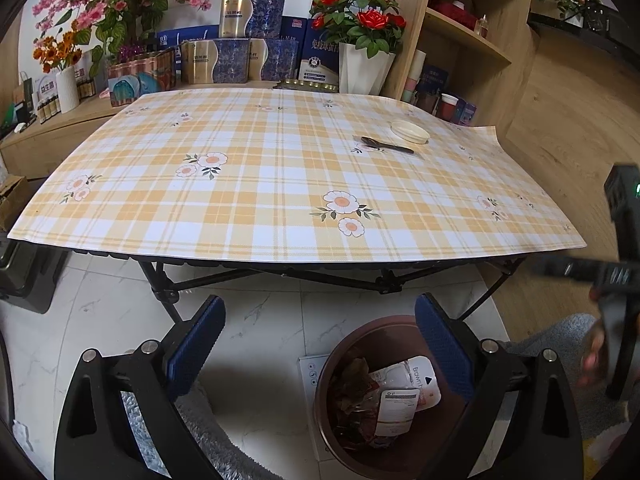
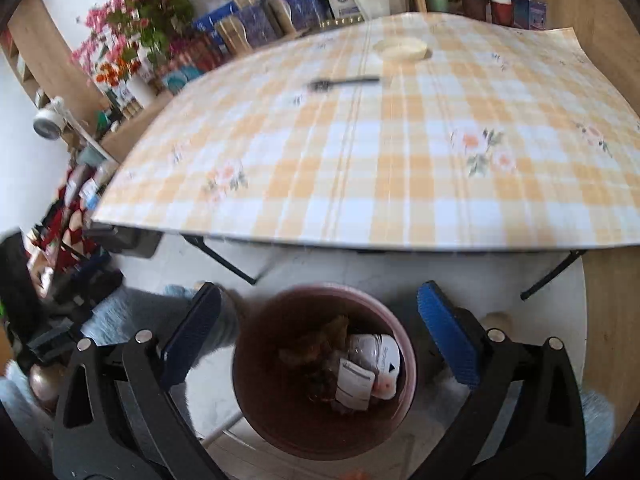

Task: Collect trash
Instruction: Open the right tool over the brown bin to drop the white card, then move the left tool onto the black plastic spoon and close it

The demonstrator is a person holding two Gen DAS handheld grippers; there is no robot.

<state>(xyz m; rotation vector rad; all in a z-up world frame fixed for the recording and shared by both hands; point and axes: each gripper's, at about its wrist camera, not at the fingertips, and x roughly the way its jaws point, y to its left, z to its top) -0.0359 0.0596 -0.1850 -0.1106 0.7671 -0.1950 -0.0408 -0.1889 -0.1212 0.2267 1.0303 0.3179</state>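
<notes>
Trash left to collect, a slim dark spoon-like utensil point(image 2: 344, 81) lying crosswise beside a round cream lid point(image 2: 402, 49), sits far across the checked counter point(image 2: 360, 184) beyond the empty, wide-apart right claw point(image 2: 318, 340) above the brown round bin point(image 2: 324, 436), the left claw point(image 1: 320, 344) equally apart.

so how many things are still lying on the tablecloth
2: a cream round lid near the far right corner, and a dark spoon just in front of it. Nothing else shows on the checked tablecloth.
</notes>
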